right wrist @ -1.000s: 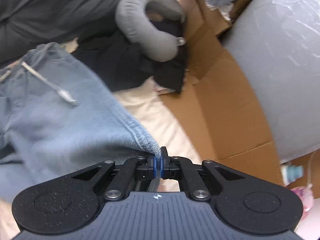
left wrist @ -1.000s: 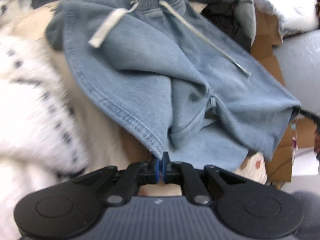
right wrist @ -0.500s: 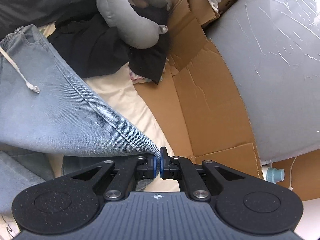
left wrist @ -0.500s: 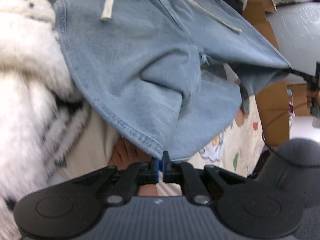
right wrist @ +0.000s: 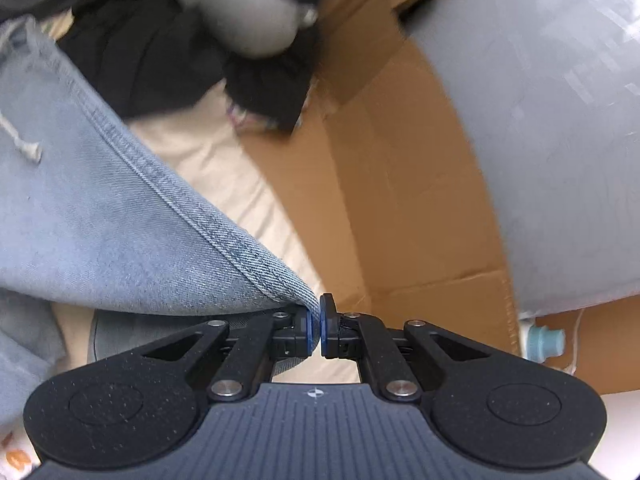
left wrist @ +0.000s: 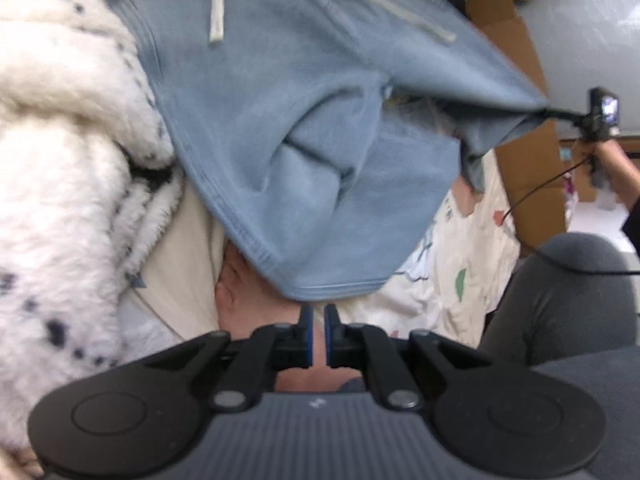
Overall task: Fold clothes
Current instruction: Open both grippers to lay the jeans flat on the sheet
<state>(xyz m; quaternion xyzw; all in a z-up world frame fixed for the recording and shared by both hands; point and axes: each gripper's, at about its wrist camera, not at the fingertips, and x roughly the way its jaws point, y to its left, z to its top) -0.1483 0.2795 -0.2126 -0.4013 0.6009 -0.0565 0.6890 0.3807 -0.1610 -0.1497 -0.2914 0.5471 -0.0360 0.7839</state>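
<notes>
A cream bedsheet (right wrist: 224,168) lies beside flattened cardboard (right wrist: 400,184) and a white spotted fleece (left wrist: 68,152). The left gripper (left wrist: 319,322), pinching half a second ago, now stands slightly parted, the denim shorts (left wrist: 304,140) hem just above it. The right gripper (right wrist: 316,330) stays clamped on the other hem (no legible writing).

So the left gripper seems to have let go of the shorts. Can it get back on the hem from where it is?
Probably yes. The left gripper sits open just below the shorts, whose hem hangs right above its fingertips with nothing between. The right gripper holds the other corner.
</notes>
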